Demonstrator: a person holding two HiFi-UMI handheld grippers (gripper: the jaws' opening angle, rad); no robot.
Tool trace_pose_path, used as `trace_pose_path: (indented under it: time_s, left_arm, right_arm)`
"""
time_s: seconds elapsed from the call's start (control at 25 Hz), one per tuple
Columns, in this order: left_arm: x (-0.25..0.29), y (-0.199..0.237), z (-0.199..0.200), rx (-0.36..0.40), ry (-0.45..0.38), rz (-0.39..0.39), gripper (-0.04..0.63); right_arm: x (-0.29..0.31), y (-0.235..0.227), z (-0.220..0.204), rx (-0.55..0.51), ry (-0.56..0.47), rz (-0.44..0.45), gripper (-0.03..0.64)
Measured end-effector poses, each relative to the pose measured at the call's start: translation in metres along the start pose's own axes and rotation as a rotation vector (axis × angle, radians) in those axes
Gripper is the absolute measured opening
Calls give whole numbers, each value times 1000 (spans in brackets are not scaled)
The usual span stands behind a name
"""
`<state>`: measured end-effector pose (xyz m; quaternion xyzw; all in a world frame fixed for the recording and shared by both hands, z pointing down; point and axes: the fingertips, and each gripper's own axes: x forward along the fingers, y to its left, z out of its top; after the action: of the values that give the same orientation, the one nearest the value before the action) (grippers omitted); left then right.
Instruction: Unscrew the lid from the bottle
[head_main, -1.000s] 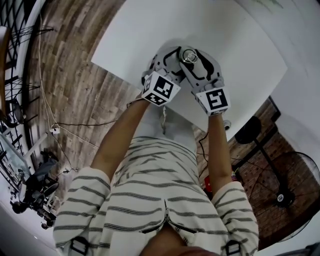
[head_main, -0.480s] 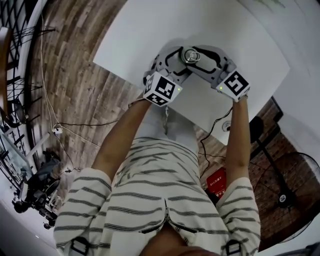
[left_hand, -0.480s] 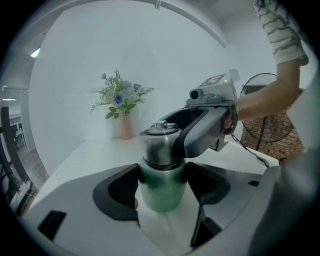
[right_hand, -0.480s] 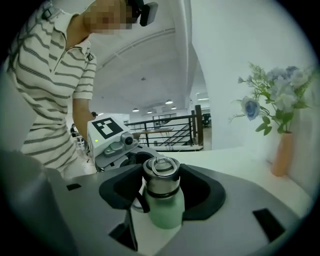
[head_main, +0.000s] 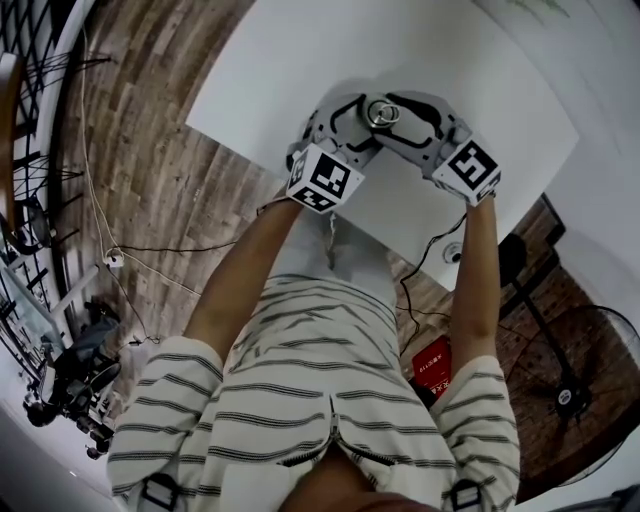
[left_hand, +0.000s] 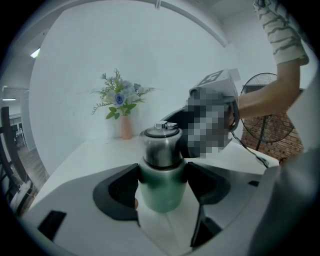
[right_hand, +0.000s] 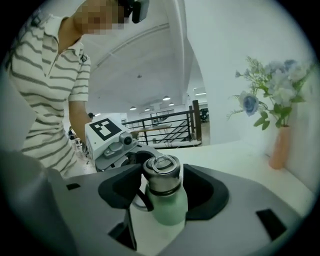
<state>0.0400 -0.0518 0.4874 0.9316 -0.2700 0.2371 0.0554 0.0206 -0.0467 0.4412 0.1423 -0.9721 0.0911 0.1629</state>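
A pale green bottle (left_hand: 161, 192) with a steel lid (left_hand: 161, 145) stands upright on the white table (head_main: 300, 60). My left gripper (left_hand: 161, 182) is shut on the green body, with both pads against its sides. My right gripper (right_hand: 162, 186) comes in from the other side at the height of the lid (right_hand: 161, 176). Its jaws have just been opening a little. The lid stands between them, and a thin gap shows on one side. In the head view both grippers, left (head_main: 362, 128) and right (head_main: 392, 106), meet at the lid (head_main: 382, 112).
A vase of flowers (left_hand: 121, 107) stands near the far wall, also seen as the vase (right_hand: 280, 145). The table's near edge runs just below the grippers in the head view. A fan (head_main: 580, 370) and cables lie on the floor to the right.
The right gripper swung counterclockwise round the lid, its marker cube going right and up, then held still. The left gripper and the bottle have not moved.
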Motion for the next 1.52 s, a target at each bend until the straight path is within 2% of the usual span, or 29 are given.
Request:
trace_pose_path:
  time_s: [0.12, 0.24, 0.36, 0.56, 0.72, 0.84, 0.92, 1.08, 1.52]
  left_arm:
    - [0, -1, 2, 0, 0, 3, 308]
    - [0, -1, 2, 0, -1, 2, 308]
    - [0, 0, 0, 0, -1, 4, 308]
    - [1, -2, 0, -1, -3, 8, 308]
    - [0, -1, -1, -3, 0, 8, 308]
    - [0, -1, -1, 0, 2, 9, 307]
    - [1, -1, -1, 2, 0, 9, 307]
    - [1, -3, -1, -3, 0, 8, 307]
    - [2, -1, -2, -1, 7, 5, 308]
  right_arm:
    - [-4, 3, 9, 10, -57, -131, 283]
    - [-9, 0, 15, 0, -73, -338, 311]
    - [-11, -4, 19, 61, -109, -541, 308]
    - [-6, 0, 8, 176, -90, -716, 310]
    - [-6, -4, 7, 191, -85, -821, 310]
    - [-5, -9, 4, 209, -77, -850, 305]
    - [-4, -11, 3, 215, -75, -860, 275]
    - [-5, -9, 3, 211, -80, -847, 259]
    - [-5, -7, 2, 152, -81, -619, 244]
